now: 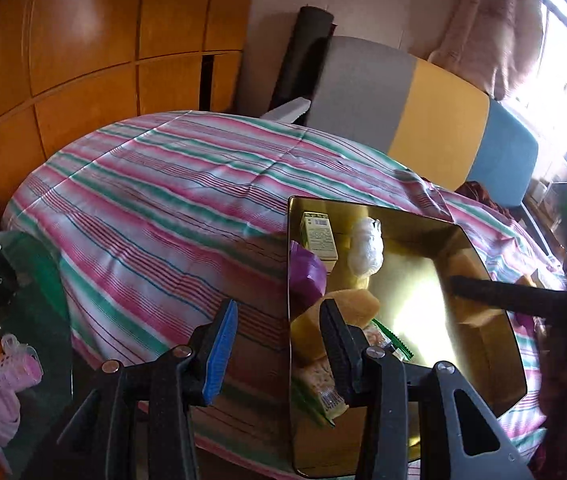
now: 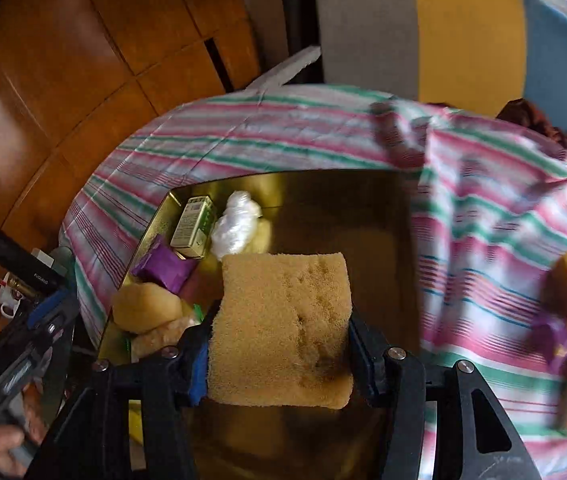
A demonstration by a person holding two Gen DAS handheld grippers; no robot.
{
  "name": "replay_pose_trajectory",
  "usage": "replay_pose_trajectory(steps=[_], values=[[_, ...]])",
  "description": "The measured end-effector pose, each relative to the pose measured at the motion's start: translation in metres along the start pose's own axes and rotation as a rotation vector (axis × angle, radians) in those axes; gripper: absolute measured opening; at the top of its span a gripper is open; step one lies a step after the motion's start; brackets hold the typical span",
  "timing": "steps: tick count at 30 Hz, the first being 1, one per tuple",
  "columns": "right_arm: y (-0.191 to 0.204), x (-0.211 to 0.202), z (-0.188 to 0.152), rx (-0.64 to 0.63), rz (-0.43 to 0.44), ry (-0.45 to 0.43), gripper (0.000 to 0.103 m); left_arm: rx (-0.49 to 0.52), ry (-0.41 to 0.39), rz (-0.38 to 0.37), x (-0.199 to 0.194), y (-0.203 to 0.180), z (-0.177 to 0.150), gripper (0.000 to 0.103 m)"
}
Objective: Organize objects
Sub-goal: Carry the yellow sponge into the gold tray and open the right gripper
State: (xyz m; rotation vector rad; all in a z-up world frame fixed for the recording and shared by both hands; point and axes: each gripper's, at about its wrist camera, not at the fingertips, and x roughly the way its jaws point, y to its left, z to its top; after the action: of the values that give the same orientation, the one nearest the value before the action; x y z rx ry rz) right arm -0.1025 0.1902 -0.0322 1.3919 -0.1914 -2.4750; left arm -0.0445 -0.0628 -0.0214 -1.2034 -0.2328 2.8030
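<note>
A wooden wardrobe [image 1: 95,40] stands behind the grey-yellow-blue headboard [image 1: 415,104].

The bedsheet [image 1: 155,208] is striped in pink, green and white, with thin blue and red lines. On it, the tray [image 2: 363,200] is shiny gold. The sponge [image 2: 283,320] is tan-yellow with a dark smudge at 1 lower corner. In the tray, the small box [image 2: 195,228] is pale green and cream, the packet [image 2: 163,268] is purple, and the crumpled bag [image 2: 237,222] is white. The headboard [image 1: 423,120] has 3 panels: grey, yellow, blue. The wardrobe [image 1: 83,40] is orange-brown wood.
</note>
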Motion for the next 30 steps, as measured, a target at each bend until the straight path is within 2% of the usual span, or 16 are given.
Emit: replay_pose_trajectory(steps=[6,10,12,14,19,21,25,30], values=[[0.034,0.072,0.009,-0.010,-0.009,0.085,0.059,-0.011,0.036,-0.014,0.009,0.003,-0.005,0.043],[0.048,0.089,0.003,0.016,0.089,0.114,0.063,-0.004,0.041,-0.018,0.011,-0.001,-0.008,0.043],[0.050,0.093,-0.001,0.012,0.125,0.122,0.073,-0.002,0.040,-0.016,0.011,-0.003,-0.009,0.043],[0.050,0.092,-0.004,0.012,0.139,0.121,0.077,0.002,0.040,-0.013,0.011,-0.004,-0.009,0.043],[0.046,0.079,-0.007,0.015,0.126,0.080,0.080,0.021,0.034,-0.008,0.007,-0.009,-0.011,0.043],[0.043,0.069,-0.008,0.022,0.123,0.058,0.092,0.033,0.034,-0.008,0.007,-0.013,-0.010,0.043],[0.037,0.045,-0.010,0.029,0.102,0.001,0.103,0.064,0.020,-0.012,0.002,-0.022,-0.012,0.043],[0.031,0.016,-0.014,0.007,0.056,-0.067,0.103,0.097,0.017,-0.022,-0.001,-0.034,-0.014,0.043]])
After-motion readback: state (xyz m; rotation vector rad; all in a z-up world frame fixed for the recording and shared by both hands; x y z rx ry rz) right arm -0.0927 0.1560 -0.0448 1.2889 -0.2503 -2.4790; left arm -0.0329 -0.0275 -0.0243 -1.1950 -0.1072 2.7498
